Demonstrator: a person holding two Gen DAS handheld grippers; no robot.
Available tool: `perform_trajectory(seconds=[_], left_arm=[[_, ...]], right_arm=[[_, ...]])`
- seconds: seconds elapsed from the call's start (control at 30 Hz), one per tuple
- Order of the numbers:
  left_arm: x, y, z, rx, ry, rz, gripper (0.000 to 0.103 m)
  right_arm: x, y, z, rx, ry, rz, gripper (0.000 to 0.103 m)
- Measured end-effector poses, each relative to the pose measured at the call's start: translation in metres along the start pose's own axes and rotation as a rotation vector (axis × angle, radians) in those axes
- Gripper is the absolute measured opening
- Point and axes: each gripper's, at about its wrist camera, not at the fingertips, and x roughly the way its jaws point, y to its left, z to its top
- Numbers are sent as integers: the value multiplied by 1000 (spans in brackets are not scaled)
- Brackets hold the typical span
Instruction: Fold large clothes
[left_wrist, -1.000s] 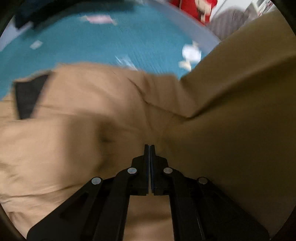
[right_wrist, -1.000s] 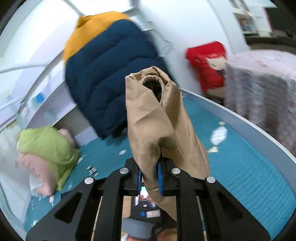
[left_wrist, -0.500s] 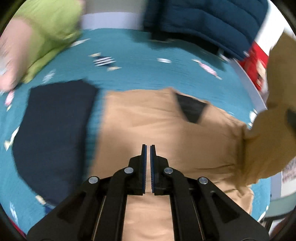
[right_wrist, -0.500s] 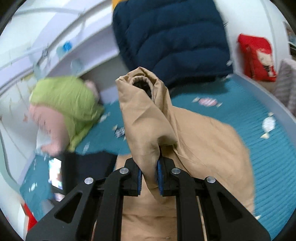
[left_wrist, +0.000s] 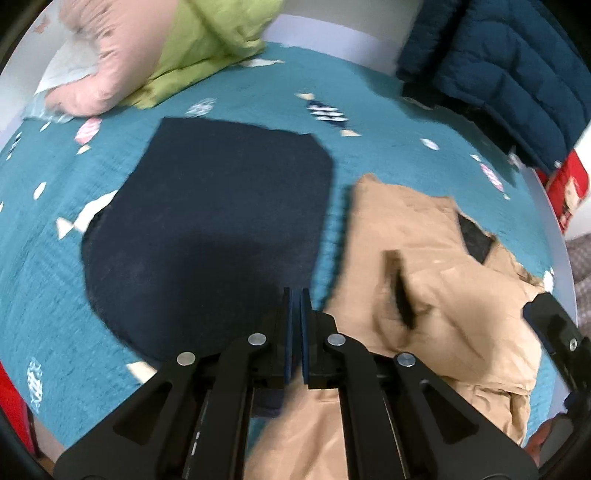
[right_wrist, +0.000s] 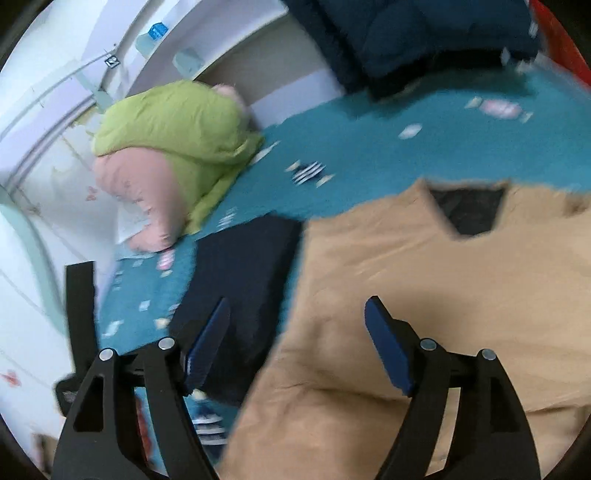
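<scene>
A tan jacket (left_wrist: 424, 295) with a black collar patch lies on the teal bedspread (left_wrist: 229, 92), at the right of the left wrist view and across the lower right of the right wrist view (right_wrist: 424, 295). My left gripper (left_wrist: 295, 306) is shut and empty, above the edge between the tan jacket and a folded dark navy garment (left_wrist: 207, 236). My right gripper (right_wrist: 299, 314) is open and empty, just above the tan jacket's left part. The navy garment (right_wrist: 240, 273) lies left of the jacket.
A green and pink bundle of bedding (right_wrist: 166, 147) lies at the far left by the wall. A dark blue puffer jacket (left_wrist: 509, 70) hangs at the back right. A red bag (left_wrist: 565, 192) is past the bed's right edge.
My right gripper opened and let go of the tan jacket sleeve, which now lies flat on the jacket. Both views swung left, bringing the navy garment and bedding into sight.
</scene>
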Motion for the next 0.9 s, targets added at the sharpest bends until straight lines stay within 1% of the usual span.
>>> perform_trajectory(seconds=[0.03, 0.07, 0.1, 0.13, 0.17, 0.2, 0.23, 0.27, 0.3, 0.33, 0.37, 0.4, 0.43, 0.47, 0.5, 0.53, 0.6, 0.63, 0.67, 0.7, 0.73, 0.77, 0.83, 0.87, 0.9], left_arm=[[4, -9, 1, 16, 1, -15, 4], [7, -23, 2, 42, 5, -44, 4], [11, -36, 2, 64, 13, -77, 4], [13, -50, 1, 84, 24, -115, 4], [19, -69, -2, 110, 43, -168, 4], [24, -85, -5, 136, 58, -202, 4], [30, -96, -8, 156, 69, -219, 4], [39, -110, -14, 183, 88, -234, 4], [49, -118, -20, 199, 110, -233, 4], [69, -124, -28, 207, 162, -204, 4], [81, -123, -34, 205, 191, -181, 4], [94, -118, -41, 190, 213, -166, 2], [104, -111, -46, 171, 221, -173, 2], [109, -103, -49, 148, 220, -217, 2], [107, -97, -50, 127, 209, -245, 2], [105, -93, -49, 116, 212, -247, 2], [101, -93, -43, 115, 208, -226, 3], [101, -94, -42, 118, 206, -219, 3], [106, -96, -40, 120, 212, -212, 3], [113, -97, -39, 114, 221, -215, 2], [119, -98, -39, 104, 225, -228, 2], [122, -101, -38, 97, 223, -228, 2], [116, -109, -34, 117, 239, -176, 3], [101, -116, -30, 141, 230, -156, 3], [91, -119, -26, 164, 207, -173, 3]], right_arm=[[-6, -6, 2, -22, -27, -61, 71], [-13, -16, 4, -40, -49, -124, 60], [-15, -22, 2, -47, -51, -155, 53], [-13, -34, 1, -45, -38, -182, 39], [-9, -47, -2, -33, -21, -185, 27], [-4, -59, -7, -5, 9, -171, 21], [3, -68, -14, 18, 40, -157, 15], [14, -77, -23, 30, 88, -158, 13], [21, -81, -30, 25, 120, -170, 13], [35, -89, -42, 13, 163, -207, 11], [46, -101, -53, 13, 198, -263, 5], [52, -114, -61, 33, 221, -277, 0], [51, -129, -65, 71, 226, -261, 0], [41, -148, -68, 144, 208, -246, 0], [32, -157, -68, 172, 194, -263, 0], [18, -166, -65, 175, 170, -313, 0], [-4, -182, -60, 170, 129, -402, 0], [-9, -194, -58, 199, 120, -421, 0], [-8, -215, -60, 252, 133, -439, 0], [-2, -228, -64, 277, 141, -424, 0], [2, -239, -67, 309, 128, -388, 0], [2, -245, -69, 341, 116, -367, 0], [-4, -235, -62, 346, 119, -399, 0], [-9, -224, -57, 319, 112, -415, 3], [-17, -204, -47, 248, 75, -393, 3]])
